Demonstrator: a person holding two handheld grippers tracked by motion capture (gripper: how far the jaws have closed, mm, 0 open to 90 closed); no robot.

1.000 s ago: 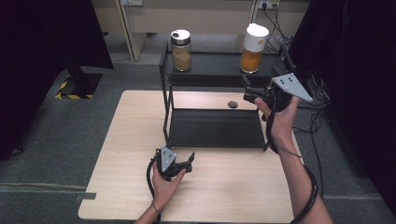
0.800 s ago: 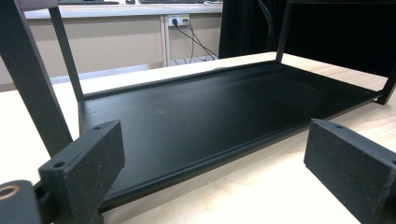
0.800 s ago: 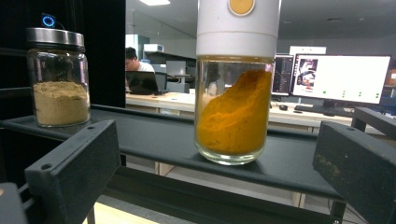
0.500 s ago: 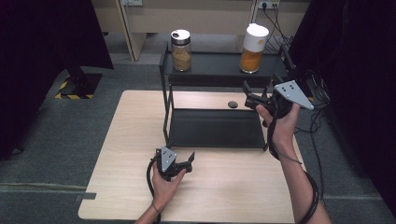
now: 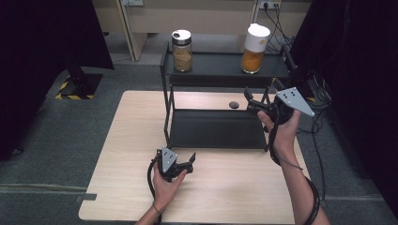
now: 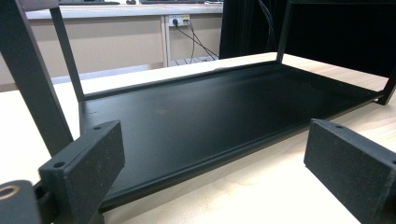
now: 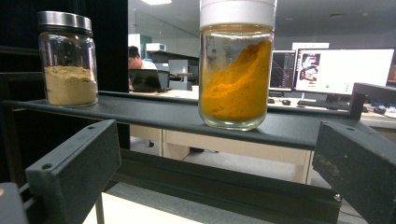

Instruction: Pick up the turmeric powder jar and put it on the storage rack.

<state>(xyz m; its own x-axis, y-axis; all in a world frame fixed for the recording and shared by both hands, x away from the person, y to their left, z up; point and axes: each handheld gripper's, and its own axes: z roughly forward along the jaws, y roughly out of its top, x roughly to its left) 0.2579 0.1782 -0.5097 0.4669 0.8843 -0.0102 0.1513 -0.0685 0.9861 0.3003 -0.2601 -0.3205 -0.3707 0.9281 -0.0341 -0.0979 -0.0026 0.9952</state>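
Note:
A black two-level rack (image 5: pixel 225 70) stands at the back of the wooden table (image 5: pixel 122 187). On its top shelf (image 7: pixel 154 114) are a silver-lidded glass jar of tan powder (image 5: pixel 182 50) (image 7: pixel 67 60) and a white-lidded jar of orange powder (image 5: pixel 253 49) (image 7: pixel 236 70). My right gripper (image 5: pixel 251 103) (image 7: pixel 215 172) is held in the air at the rack's right end, open and empty, facing the orange jar from a short distance. My left gripper (image 5: pixel 189 160) (image 6: pixel 215 168) rests low on the table in front of the rack, open and empty, facing the bare lower shelf (image 6: pixel 224 107).
A small dark round object (image 5: pixel 233 104) lies on the table behind the lower shelf. Cables (image 5: pixel 324 117) hang off the table's right side. A desk with monitors (image 7: pixel 341 70) stands beyond the rack. Bare tabletop spreads to the left and front.
The right gripper has drifted slightly right and lower beside the rack. The left gripper has stayed where it was.

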